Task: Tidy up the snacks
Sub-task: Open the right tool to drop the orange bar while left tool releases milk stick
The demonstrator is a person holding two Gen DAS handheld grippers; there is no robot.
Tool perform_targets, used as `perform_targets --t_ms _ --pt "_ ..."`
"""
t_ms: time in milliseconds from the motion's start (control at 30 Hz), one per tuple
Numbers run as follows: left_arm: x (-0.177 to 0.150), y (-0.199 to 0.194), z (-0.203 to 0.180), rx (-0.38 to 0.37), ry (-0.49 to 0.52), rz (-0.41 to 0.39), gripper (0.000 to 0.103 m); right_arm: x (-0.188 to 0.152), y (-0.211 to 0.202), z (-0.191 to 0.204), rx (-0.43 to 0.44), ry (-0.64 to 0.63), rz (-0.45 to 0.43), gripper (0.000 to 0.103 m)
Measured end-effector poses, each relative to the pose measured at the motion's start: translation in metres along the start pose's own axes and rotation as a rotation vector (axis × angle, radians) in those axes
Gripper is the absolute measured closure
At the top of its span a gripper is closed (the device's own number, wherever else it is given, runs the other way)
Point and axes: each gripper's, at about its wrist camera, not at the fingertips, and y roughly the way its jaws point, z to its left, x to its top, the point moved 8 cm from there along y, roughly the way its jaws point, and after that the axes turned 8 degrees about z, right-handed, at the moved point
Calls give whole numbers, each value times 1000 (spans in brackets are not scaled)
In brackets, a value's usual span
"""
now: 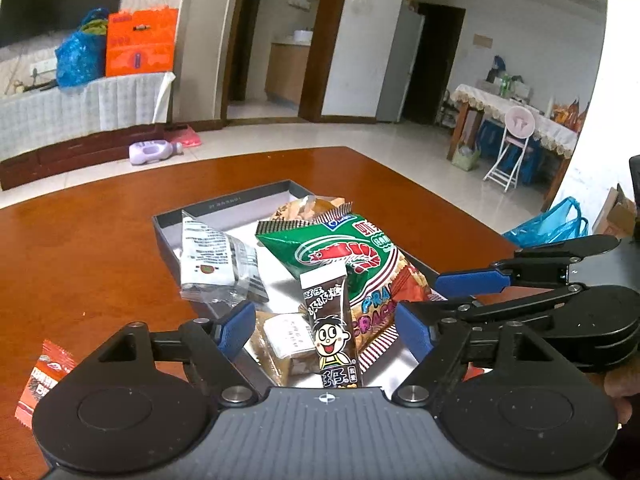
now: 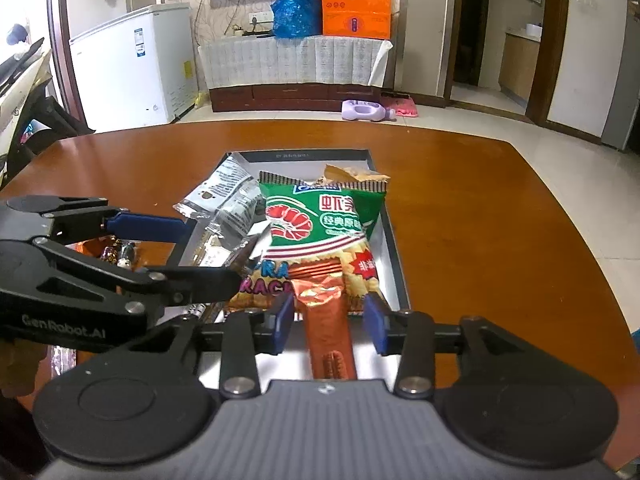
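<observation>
Step in hand: letting go of two stick snacks over the box (image 2: 390, 240), judged from both pairs of jaws standing apart around a packet.
Left gripper (image 1: 325, 322): jaws wide open; the brown cartoon stick (image 1: 331, 320) stands between them, lower centre of the left wrist view, clear of both pads.
Right gripper (image 2: 327, 322): jaws partly open; the orange stick (image 2: 326, 320) lies between them, low centre of the right wrist view, with a gap each side.
Box contents: green prawn cracker bag (image 2: 320, 220) in the middle, silver packet (image 1: 216, 260) to its left.
Doing it well: draw both grippers straight back and up, so the pads do not drag the sticks out.
Still loose: red packet (image 1: 44, 376) on the bench (image 1: 80, 248), lower left of the left wrist view, outside the box.
</observation>
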Motion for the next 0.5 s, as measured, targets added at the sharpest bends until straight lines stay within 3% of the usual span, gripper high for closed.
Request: perform_targets --t_ms 500 --pt "3 -34 32 45 -45 -52 26 24 -13 33 33 -37 -69 60"
